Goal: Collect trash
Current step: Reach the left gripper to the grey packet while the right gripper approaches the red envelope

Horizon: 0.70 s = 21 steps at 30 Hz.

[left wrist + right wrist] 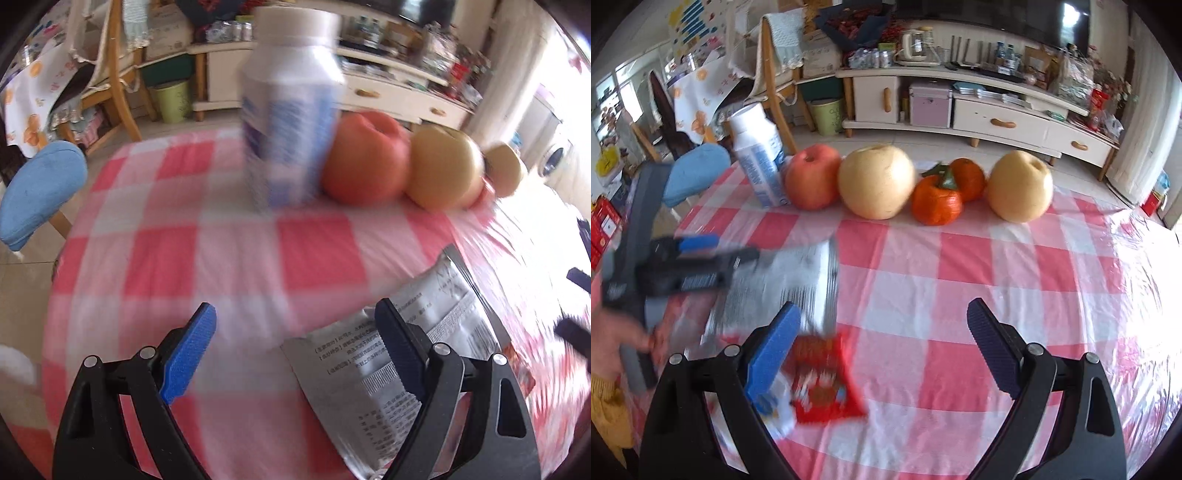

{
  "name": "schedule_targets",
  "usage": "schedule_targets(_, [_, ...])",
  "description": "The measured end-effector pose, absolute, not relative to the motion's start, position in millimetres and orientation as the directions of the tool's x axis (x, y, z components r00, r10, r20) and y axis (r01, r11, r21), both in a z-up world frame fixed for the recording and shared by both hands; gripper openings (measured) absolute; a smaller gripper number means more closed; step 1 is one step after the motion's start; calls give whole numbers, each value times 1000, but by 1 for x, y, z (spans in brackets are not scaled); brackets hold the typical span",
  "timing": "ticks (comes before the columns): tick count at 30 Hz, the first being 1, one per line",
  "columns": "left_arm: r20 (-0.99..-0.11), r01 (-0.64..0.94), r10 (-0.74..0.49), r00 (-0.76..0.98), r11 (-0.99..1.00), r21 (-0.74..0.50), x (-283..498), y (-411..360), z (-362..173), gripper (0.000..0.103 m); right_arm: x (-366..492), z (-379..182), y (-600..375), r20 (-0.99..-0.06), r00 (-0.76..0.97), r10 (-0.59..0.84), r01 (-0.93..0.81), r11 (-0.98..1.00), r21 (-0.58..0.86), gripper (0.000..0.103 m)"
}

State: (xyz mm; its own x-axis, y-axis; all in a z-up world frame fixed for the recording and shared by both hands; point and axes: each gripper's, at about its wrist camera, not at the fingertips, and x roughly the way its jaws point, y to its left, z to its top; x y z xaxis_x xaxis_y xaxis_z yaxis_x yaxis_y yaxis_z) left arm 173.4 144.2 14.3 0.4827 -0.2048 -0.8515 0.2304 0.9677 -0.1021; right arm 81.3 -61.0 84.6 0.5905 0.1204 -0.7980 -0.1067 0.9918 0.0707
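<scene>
A silver foil packet [424, 332] [798, 284] lies flat on the pink checked tablecloth [229, 266]. My left gripper [295, 314] [737, 247] hovers open over the packet's left end, one finger above the foil and the other above bare cloth. A red snack wrapper [823, 380] and a white-and-blue wrapper [775, 406] lie close in front of my right gripper [884, 314]. That gripper is open, its left finger over the wrappers, and grips nothing. A white plastic bottle [291, 110] [759, 155] stands at the table's far edge.
An apple [812, 177], two pears [875, 181] [1019, 186] and two oranges [936, 199] line the far side beside the bottle. A blue cushioned stool [698, 173], a wooden chair, a green bin [827, 114] and a low cabinet [997, 122] stand beyond.
</scene>
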Motion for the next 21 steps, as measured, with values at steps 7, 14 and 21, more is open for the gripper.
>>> schedule_targets(7, [-861, 331, -265, 435, 936, -121, 101, 114, 17, 87, 60, 94, -84, -797, 584, 153, -102, 988, 115, 92])
schedule_targets(14, [-842, 489, -327, 430, 868, -87, 42, 107, 34, 87, 30, 95, -100, -815, 539, 212, -145, 977, 159, 92])
schedule_targets(21, [-829, 584, -309, 466, 811, 26, 13, 80, 35, 87, 19, 76, -105, -860, 432, 270, -199, 959, 201, 92])
